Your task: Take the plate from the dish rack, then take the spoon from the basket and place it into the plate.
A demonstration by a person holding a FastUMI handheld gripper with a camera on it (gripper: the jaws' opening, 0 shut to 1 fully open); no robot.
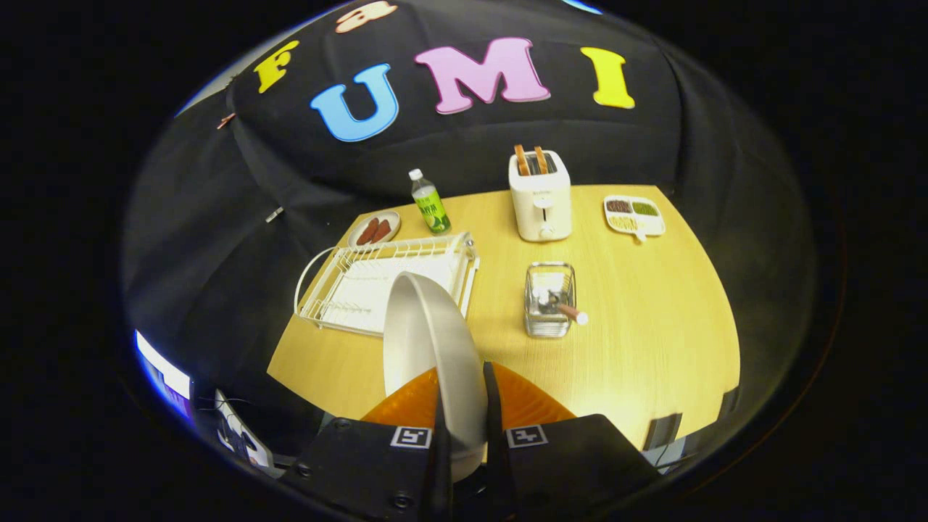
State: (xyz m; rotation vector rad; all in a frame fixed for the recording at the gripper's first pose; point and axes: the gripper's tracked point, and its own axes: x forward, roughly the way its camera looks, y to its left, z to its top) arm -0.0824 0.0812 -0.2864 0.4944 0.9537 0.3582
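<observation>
Plainly the tool (462,435) is pinching the plate (431,348) by its rim, one finger on each face, the plate standing on edge between the fingers and rising just ahead of them, clear of the surface (652,326); it looks a stiff, smooth, glazed thing, likely of some weight and breakable, so I judge a rim grip apt to slip or swing if tilted fast; a deeper bite on the rim would hold it steadier.

Going left to right beyond the fingers: the rack (384,279) lies ahead and a little left, partly hidden behind the plate, its slots bare as far as I can see; a small dish (374,229) and a bottle (431,203) stand beyond it; the basket (549,299) sits ahead and somewhat right of the tool, well apart from the plate, with the spoon (569,312) leaning out of it, handle up toward the right; that handle looks thin, rigid and light, the natural place to grip; a toaster (540,196) stands beyond the basket, and a tray (634,215) farther right.
</observation>
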